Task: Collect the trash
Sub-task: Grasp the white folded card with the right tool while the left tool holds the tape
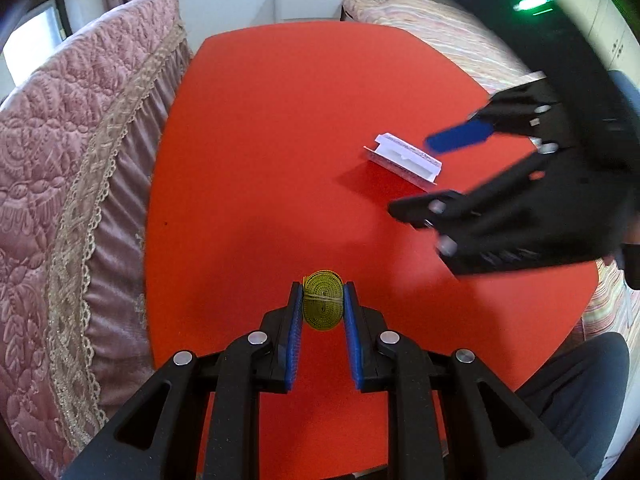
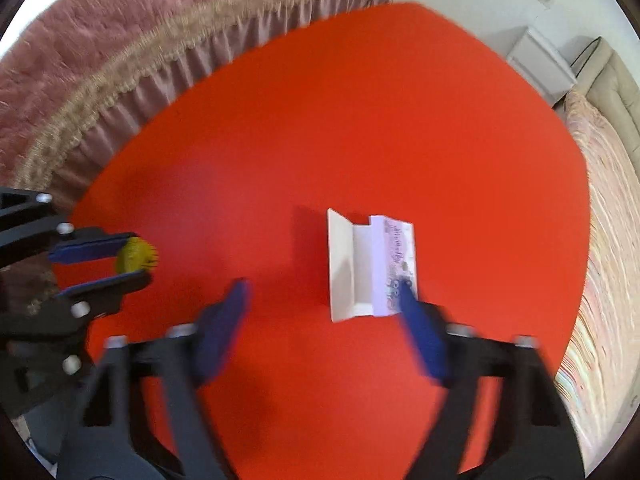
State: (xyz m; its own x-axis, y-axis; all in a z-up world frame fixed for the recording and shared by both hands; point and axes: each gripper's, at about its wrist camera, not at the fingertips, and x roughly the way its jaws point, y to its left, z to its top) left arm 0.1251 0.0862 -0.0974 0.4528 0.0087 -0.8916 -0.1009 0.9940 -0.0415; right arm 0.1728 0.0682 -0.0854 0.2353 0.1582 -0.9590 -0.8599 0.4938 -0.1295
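My left gripper (image 1: 323,292) is shut on a small yellow coiled roll (image 1: 323,306) bound with a thin band, held just over the near part of the red table (image 1: 280,140). An opened white cardboard box (image 1: 402,156) with printed sides lies flat on the right half of the table. My right gripper (image 2: 323,285) is open and points down over the box (image 2: 360,264). Its right fingertip overlaps the box's printed edge and its left finger stands well clear, so neither pad presses on the box. In the right wrist view the left gripper (image 2: 141,257) with the roll (image 2: 129,258) is at the far left.
A pink quilted bedspread (image 1: 60,200) with a lace hem borders the table's left side. Striped bedding (image 1: 440,28) lies to the right and a white cabinet (image 1: 308,2) stands beyond the far edge. A person's dark trouser leg (image 1: 580,392) is at the near right.
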